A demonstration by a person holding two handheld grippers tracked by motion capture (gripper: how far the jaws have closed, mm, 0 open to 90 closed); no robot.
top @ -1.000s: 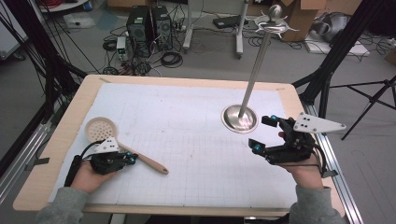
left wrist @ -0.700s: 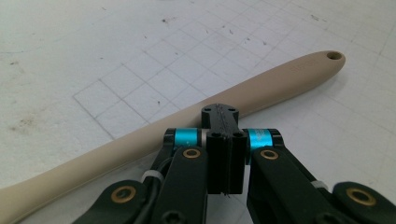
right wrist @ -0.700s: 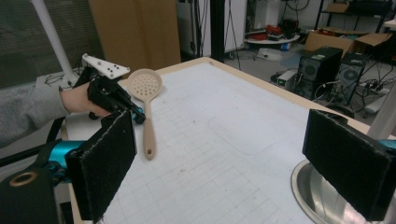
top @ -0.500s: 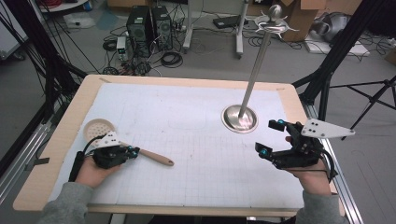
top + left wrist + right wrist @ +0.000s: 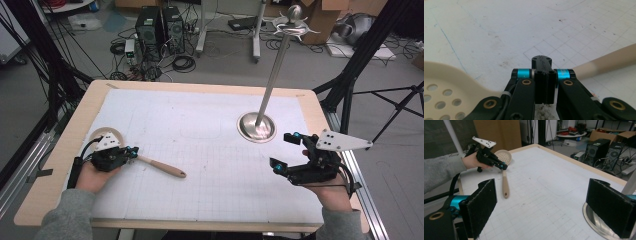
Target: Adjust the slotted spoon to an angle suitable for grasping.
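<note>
- High view: left gripper (image 5: 131,151) sits at the desk's (image 5: 200,90) near-left, fingers clenched on the neck of a cream slotted spoon (image 5: 150,163). The spoon's perforated bowl lies half hidden under the gripper's plate; its handle runs out to the right across the desk and ends on bare mat.
- High view: right gripper (image 5: 286,151) is held at the near-right, fingers released and wide, nothing between them. A grey three-cornered plate tops it.
- High view: a steel stand (image 5: 256,126), round base with a tall thin pole and a knobbed, pronged top, rises just beyond the right gripper and well apart from the spoon. Open mat lies between the two grippers.
- High view: the desk has a pale wooden rim with a white gridded mat (image 5: 200,130), scuffed. Beyond it are a grey floor, computer towers (image 5: 161,30), coiled cables, cardboard boxes and black tripod legs.
- Left gripper view: the fingers (image 5: 543,82) are pressed together over the spoon's neck. The holed bowl shows at lower left, the handle leaves at right. The mat shows dirty specks and a faint blue line.
- Right gripper view: two padded fingers (image 5: 481,205) stand wide apart. Across the desk, a grey-sleeved hand (image 5: 472,161) holds the other gripper on the spoon. The stand's base rim peeks out beside the right-hand finger.
</note>
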